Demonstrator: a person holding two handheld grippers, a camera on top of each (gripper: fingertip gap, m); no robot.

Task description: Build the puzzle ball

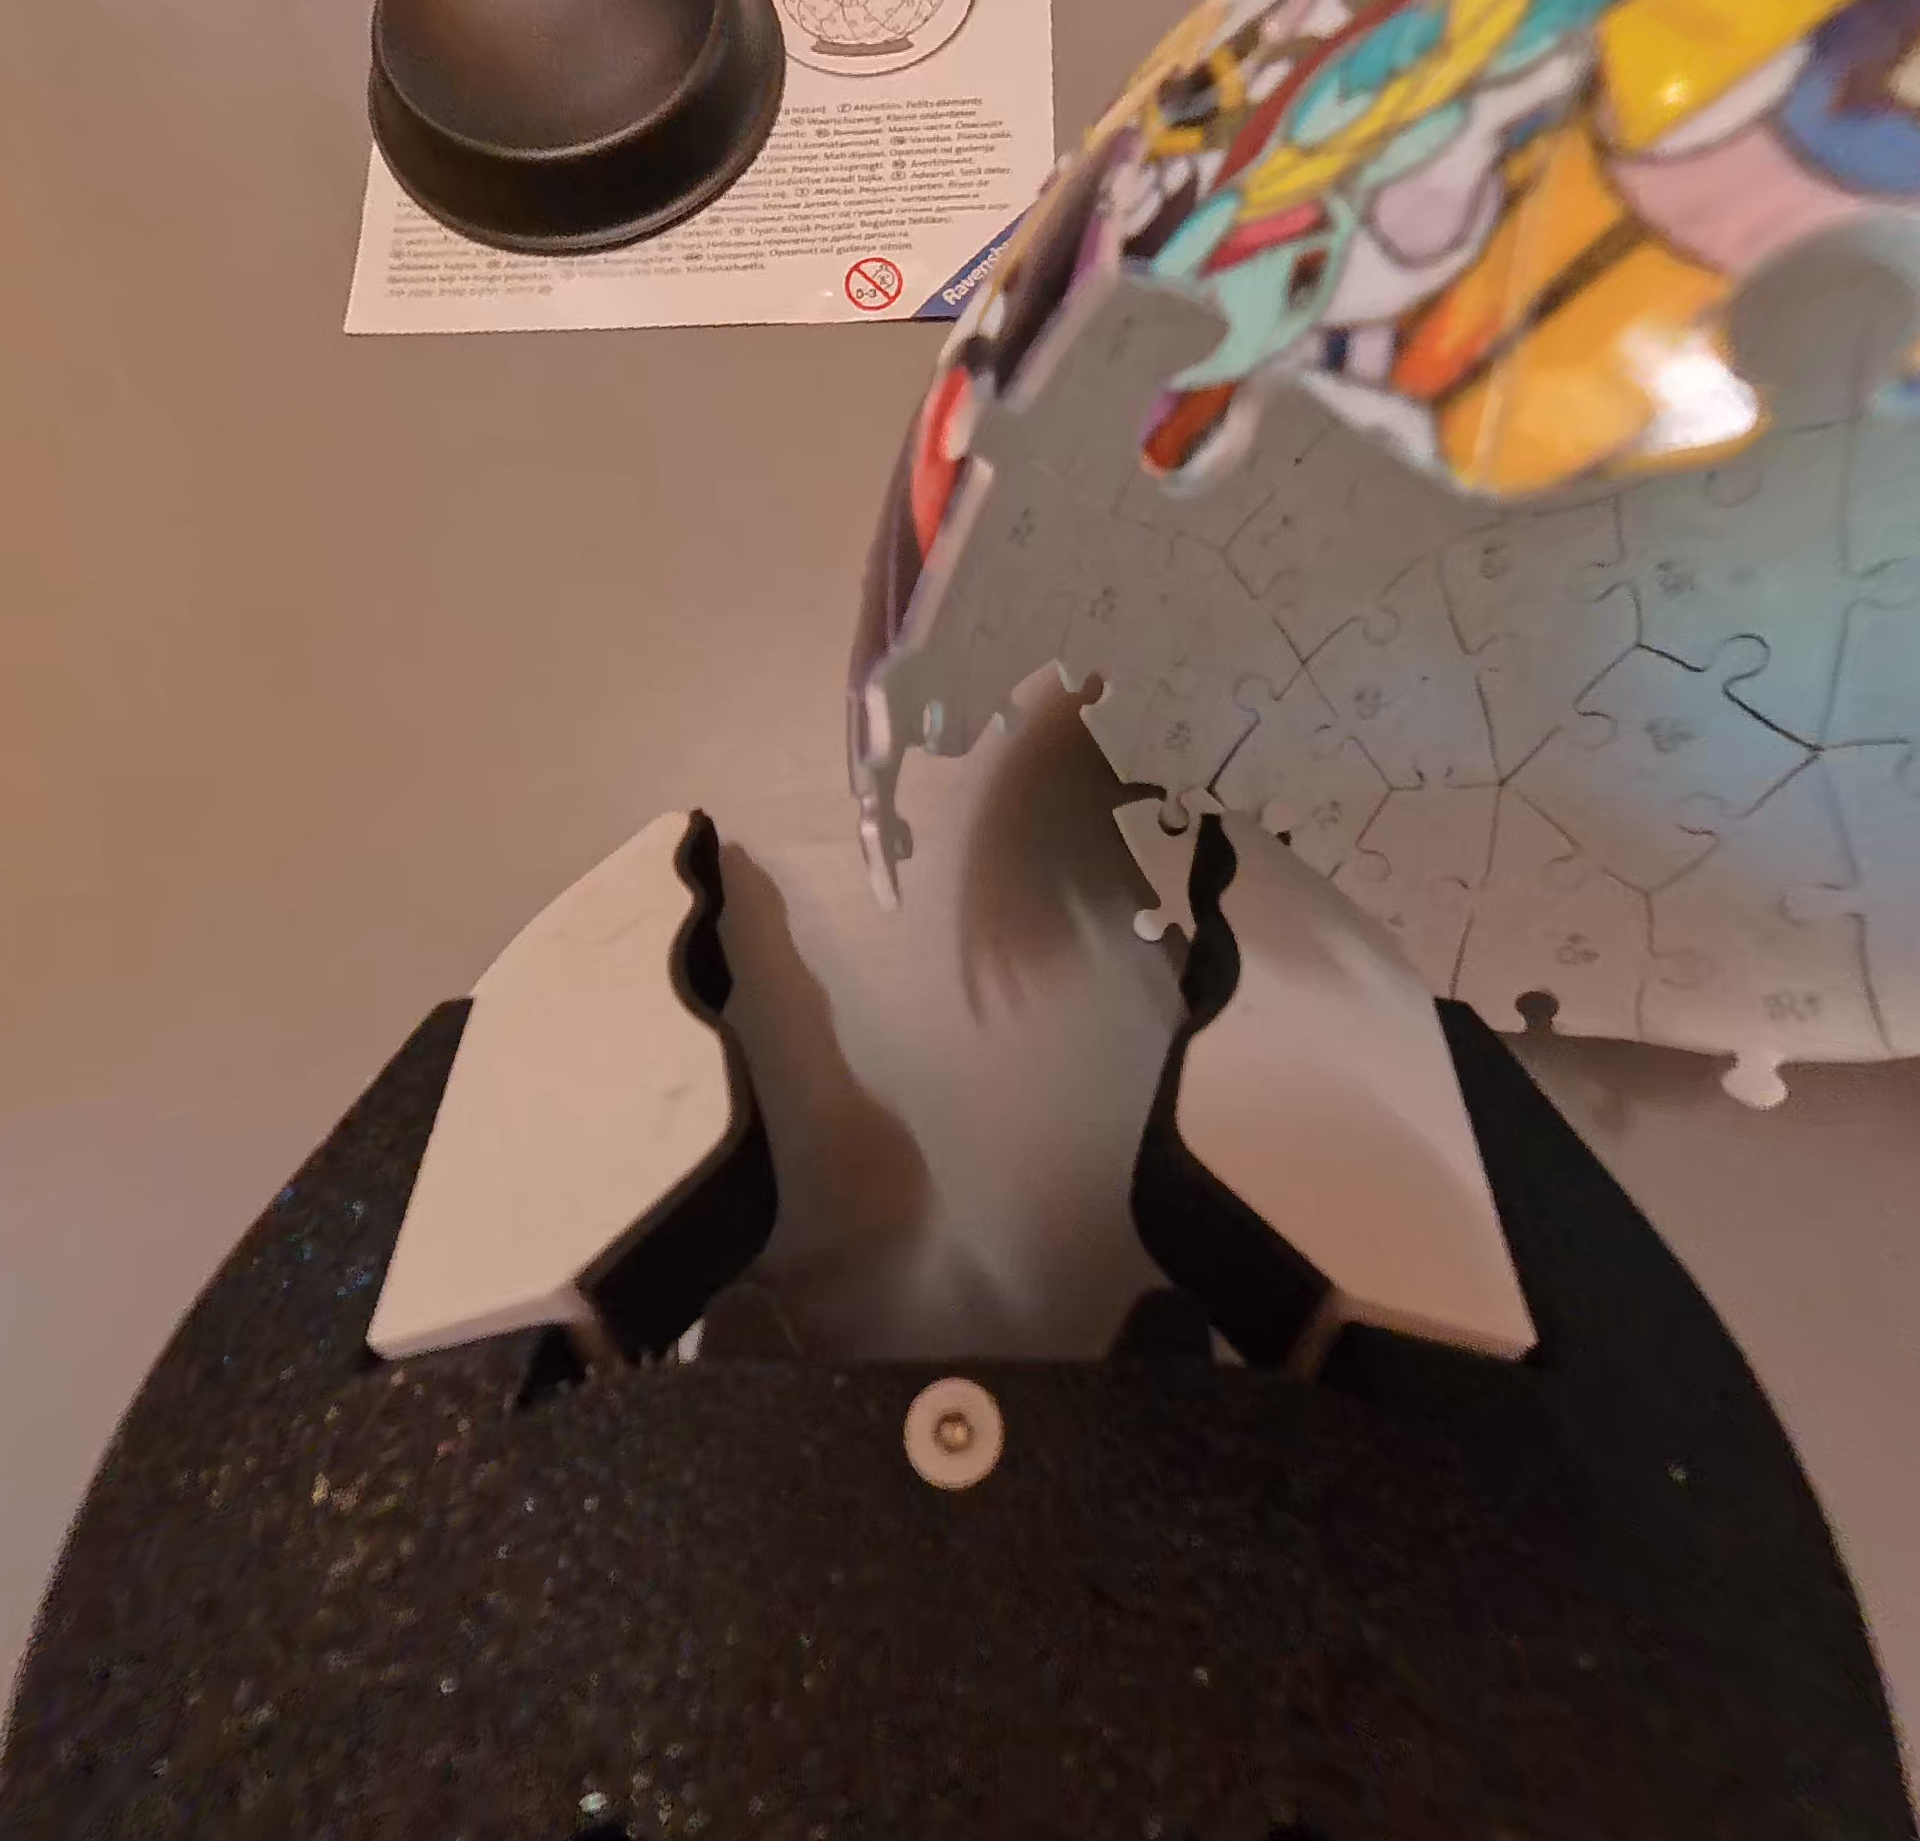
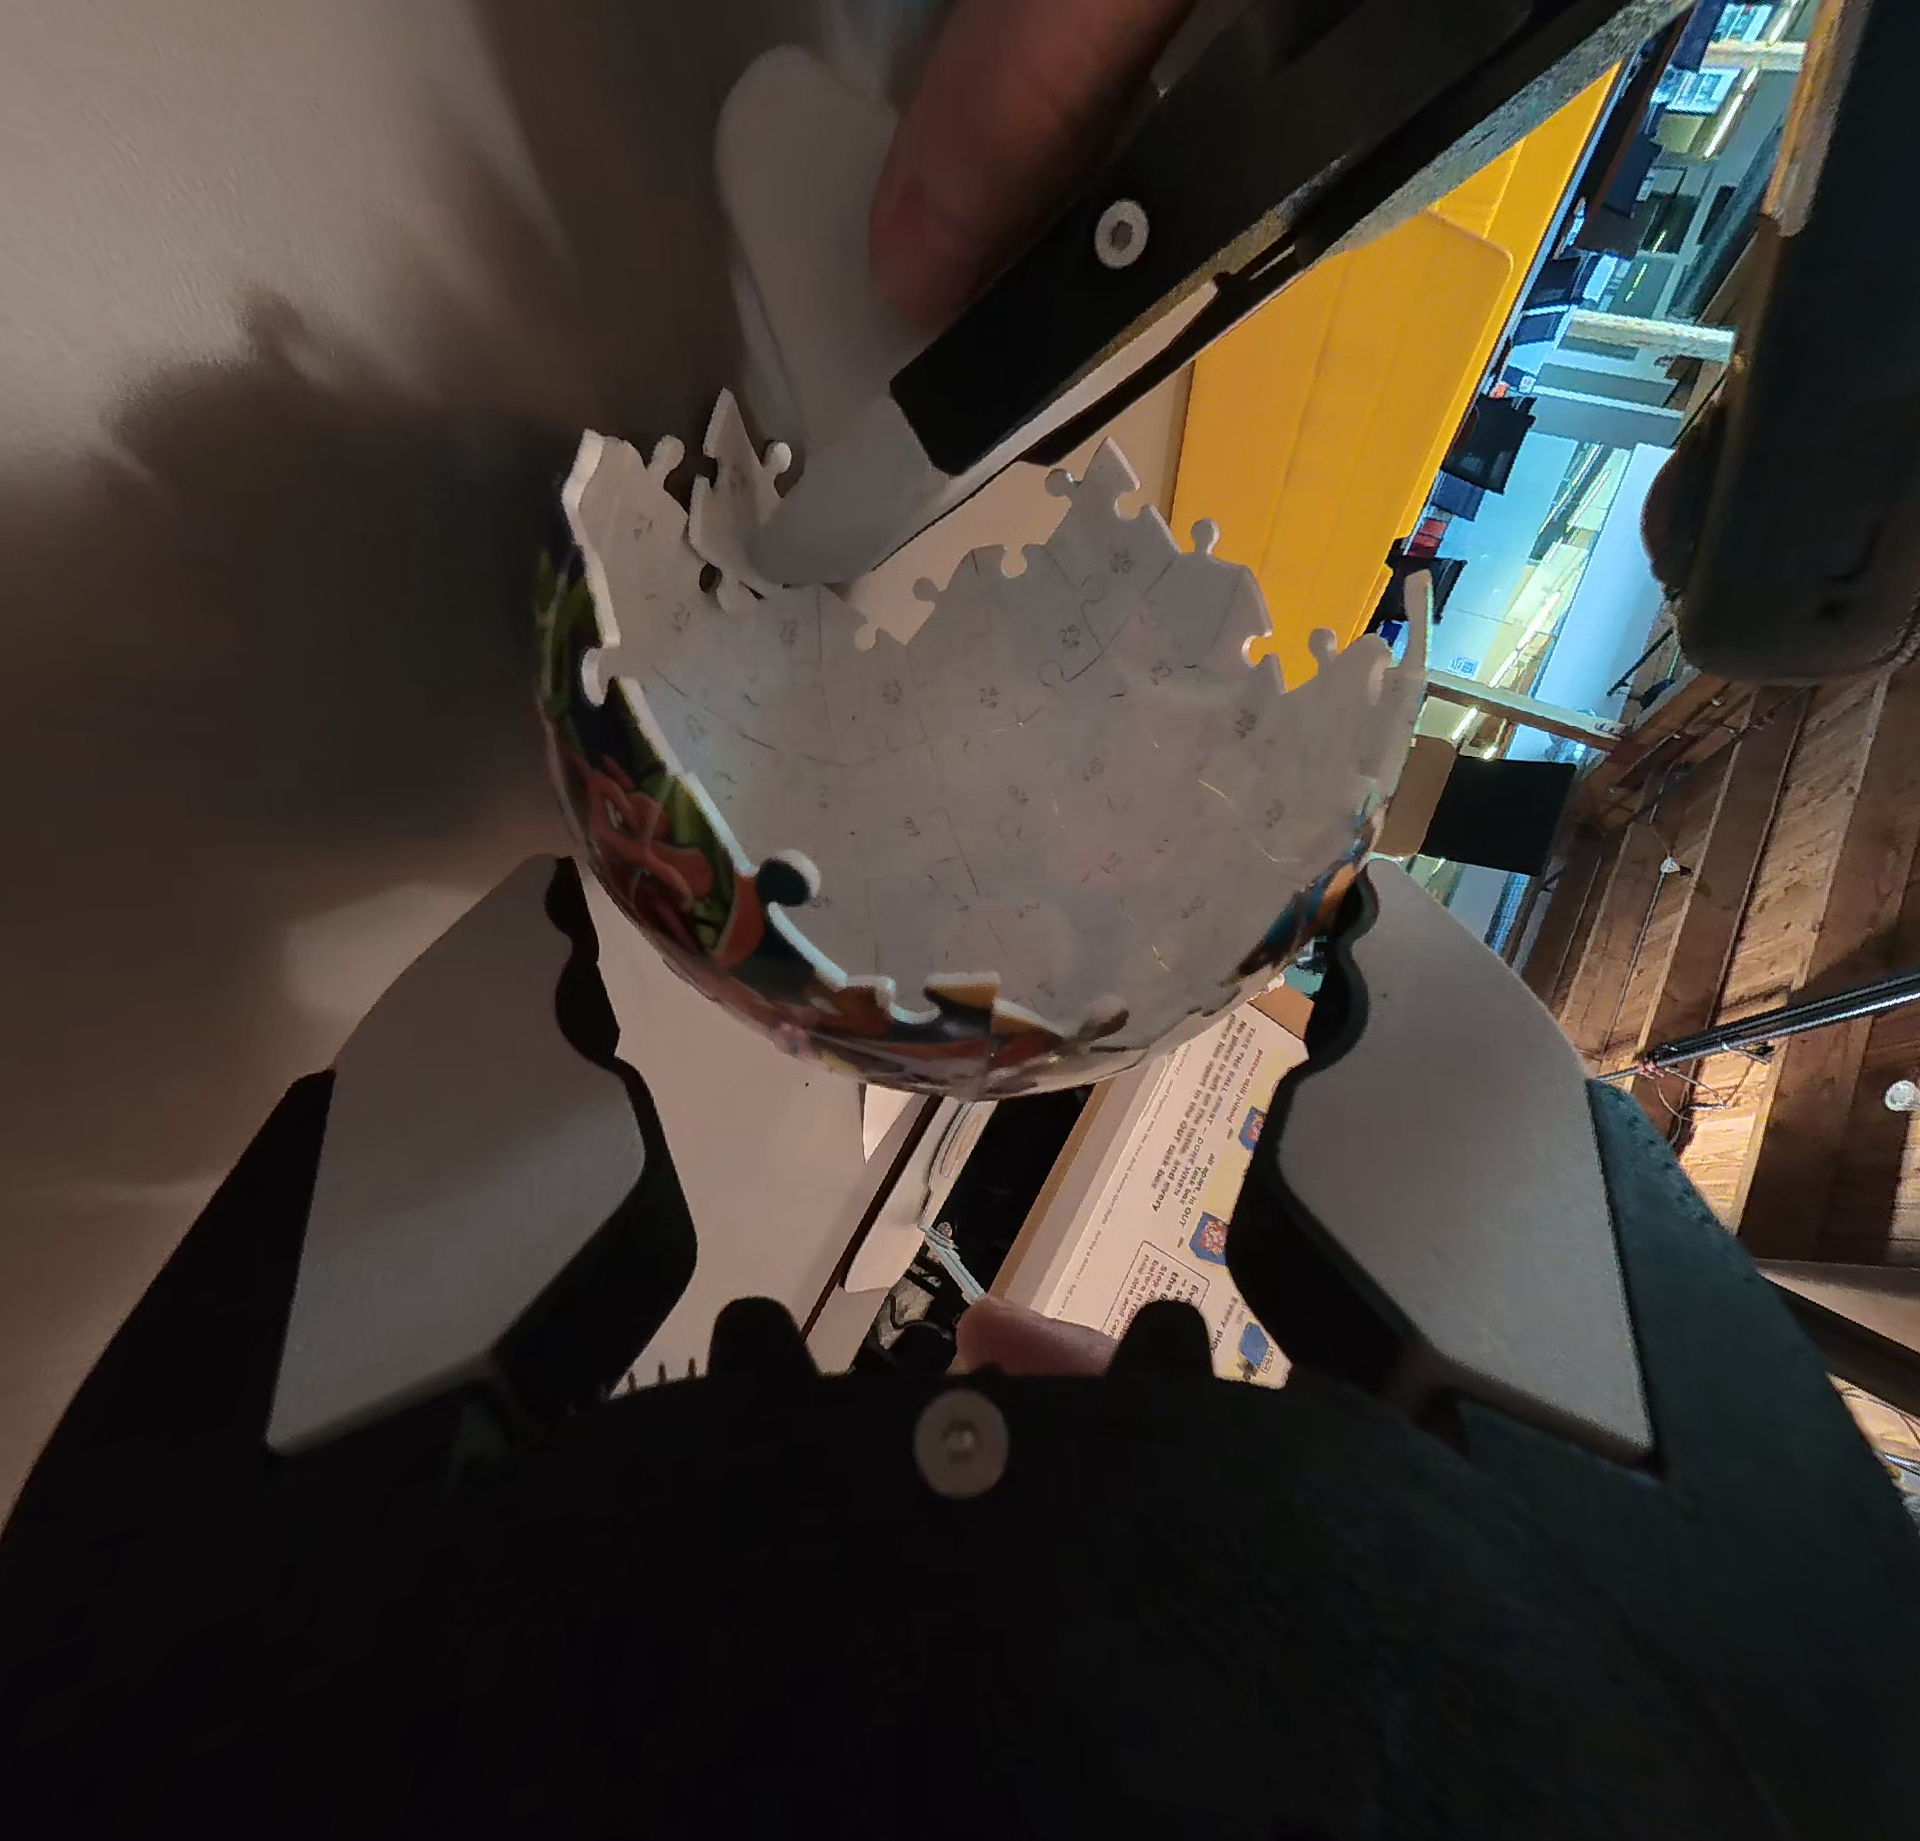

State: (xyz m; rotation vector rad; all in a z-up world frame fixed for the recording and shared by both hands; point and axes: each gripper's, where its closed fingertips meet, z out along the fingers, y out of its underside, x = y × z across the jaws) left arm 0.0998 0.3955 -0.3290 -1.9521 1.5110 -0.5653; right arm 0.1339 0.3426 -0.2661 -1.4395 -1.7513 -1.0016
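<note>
clearly, in the left wrist view our left gripper (image 1: 951,866) has its jaws apart, one finger touching the puzzle ball (image 1: 1455,648) rim on the right. in the right wrist view our right gripper (image 2: 961,924) cradles the light, brittle shell; we'd hold its outer curve, not the loose edge.

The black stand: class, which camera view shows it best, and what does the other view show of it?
The left wrist view. There the black stand sits on the leaflet on the table, nearly whole, cut only by the top edge. The right wrist view shows none of it; the puzzle ball held in the right gripper fills it.
</note>
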